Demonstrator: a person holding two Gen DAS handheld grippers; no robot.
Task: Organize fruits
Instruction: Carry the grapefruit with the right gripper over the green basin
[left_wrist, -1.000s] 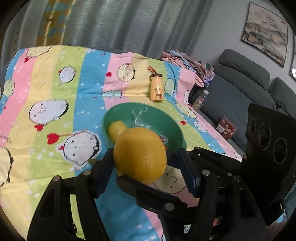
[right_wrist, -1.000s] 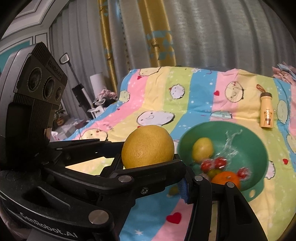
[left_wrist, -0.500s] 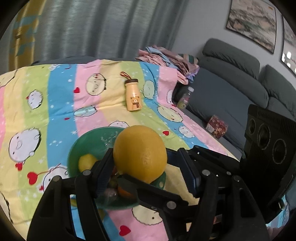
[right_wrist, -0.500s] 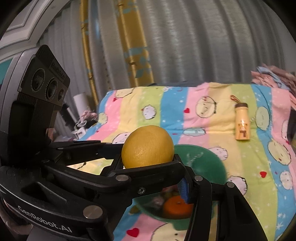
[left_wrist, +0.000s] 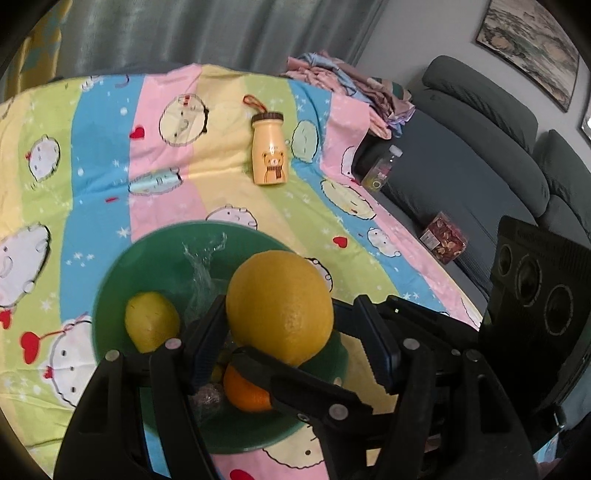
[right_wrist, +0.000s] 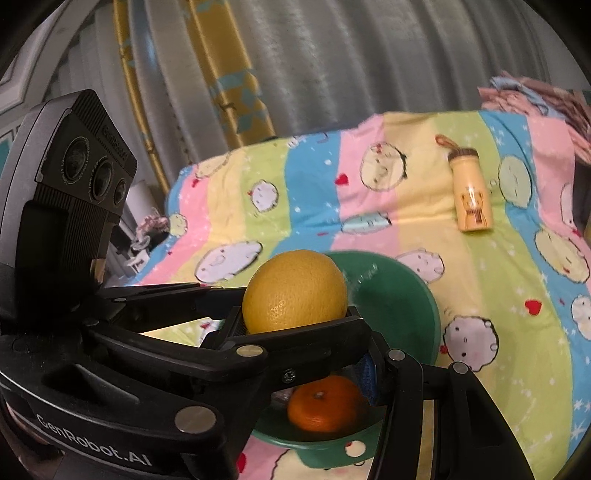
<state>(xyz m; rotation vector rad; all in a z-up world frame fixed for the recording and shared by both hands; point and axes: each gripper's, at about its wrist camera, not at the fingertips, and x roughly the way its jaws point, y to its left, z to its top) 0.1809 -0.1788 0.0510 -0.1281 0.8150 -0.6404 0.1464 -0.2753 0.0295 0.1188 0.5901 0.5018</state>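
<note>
Striped bedsheet (left_wrist: 229, 177) beneath; both grippers, left (left_wrist: 291, 341) and right (right_wrist: 295, 328), clamp one grapefruit (left_wrist: 279, 306) above the bowl (left_wrist: 155, 258).

The green bowl (left_wrist: 118, 291) is half hidden (small fruits inside unclear).

lemon (left_wrist: 151, 320) in bowl (left_wrist: 122, 273), bottle (left_wrist: 269, 153) behind

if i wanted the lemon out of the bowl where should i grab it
Around its middle, across the short width, coming straight down from above. The lemon lies on its side close to the left wall of the bowl, so the rim would likely block a sideways approach, and its tapered ends would probably slip out of the pads.
</note>
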